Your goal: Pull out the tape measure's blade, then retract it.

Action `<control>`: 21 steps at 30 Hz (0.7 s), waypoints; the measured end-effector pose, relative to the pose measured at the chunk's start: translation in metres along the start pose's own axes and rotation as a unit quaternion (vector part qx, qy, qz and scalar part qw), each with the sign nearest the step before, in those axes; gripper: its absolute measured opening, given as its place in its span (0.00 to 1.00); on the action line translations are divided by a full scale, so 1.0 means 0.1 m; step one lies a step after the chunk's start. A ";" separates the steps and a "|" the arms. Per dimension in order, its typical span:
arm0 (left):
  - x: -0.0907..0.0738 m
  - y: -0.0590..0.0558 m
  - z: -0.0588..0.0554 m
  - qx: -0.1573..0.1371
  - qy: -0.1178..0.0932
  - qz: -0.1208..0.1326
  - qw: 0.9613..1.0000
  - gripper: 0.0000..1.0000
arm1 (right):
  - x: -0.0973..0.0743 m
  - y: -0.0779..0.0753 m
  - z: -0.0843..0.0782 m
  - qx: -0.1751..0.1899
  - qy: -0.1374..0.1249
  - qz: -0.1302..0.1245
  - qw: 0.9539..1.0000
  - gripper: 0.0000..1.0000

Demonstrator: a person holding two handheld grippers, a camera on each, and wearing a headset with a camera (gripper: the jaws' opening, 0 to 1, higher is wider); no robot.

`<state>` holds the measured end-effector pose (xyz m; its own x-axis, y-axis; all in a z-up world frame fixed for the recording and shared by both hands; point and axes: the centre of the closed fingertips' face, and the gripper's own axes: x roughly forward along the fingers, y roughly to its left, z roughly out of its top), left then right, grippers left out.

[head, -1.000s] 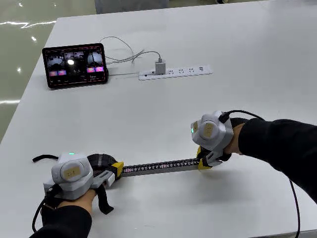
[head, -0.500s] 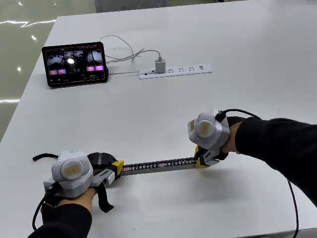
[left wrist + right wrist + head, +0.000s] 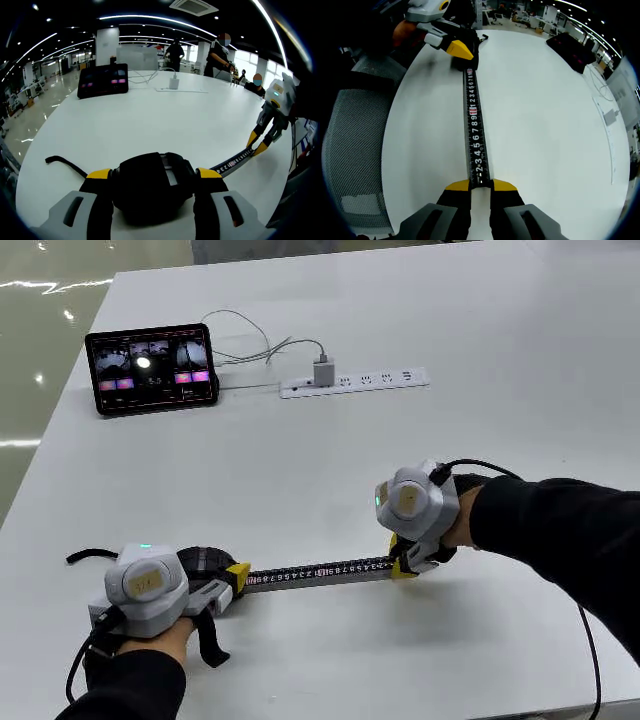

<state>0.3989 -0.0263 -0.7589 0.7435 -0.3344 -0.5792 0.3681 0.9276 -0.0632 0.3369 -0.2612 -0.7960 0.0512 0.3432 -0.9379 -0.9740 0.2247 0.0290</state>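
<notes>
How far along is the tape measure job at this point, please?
Done: the blade is drawn out and lies along the white table. In hand: the left gripper is shut on the black tape measure case, while the right gripper pinches the blade's tip. Left: retracting the blade into the case; a long numbered stretch is out.

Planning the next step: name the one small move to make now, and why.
Probably ease the right tool toward the case, feeding the blade back in. The blade is out, its tip pinched by the right tool; the left tool clamps the case, and the right tool has crept closer over the last second.
</notes>
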 end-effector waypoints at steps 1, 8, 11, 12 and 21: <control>0.00 0.00 0.00 0.000 0.000 0.000 1.000 0.60 | 0.00 0.00 0.00 0.001 0.000 0.000 1.000 0.09; 0.00 0.00 0.00 0.000 0.000 0.000 1.000 0.60 | 0.01 0.00 0.03 0.003 0.001 0.000 1.000 0.09; -0.01 0.00 0.00 0.000 0.000 0.000 1.000 0.60 | 0.02 0.00 0.05 0.005 0.002 0.000 1.000 0.09; -0.01 0.00 0.00 0.000 0.000 0.000 1.000 0.60 | 0.02 0.00 0.05 0.007 0.002 -0.001 1.000 0.09; 0.00 0.00 0.00 0.000 0.001 -0.001 1.000 0.60 | 0.04 0.00 0.10 0.007 0.003 -0.002 1.000 0.09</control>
<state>0.3987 -0.0263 -0.7586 0.7417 -0.3356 -0.5807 0.3689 0.9272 -0.0647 0.3390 -0.2510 -0.7963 0.0537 0.3373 -0.9399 -0.9705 0.2390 0.0303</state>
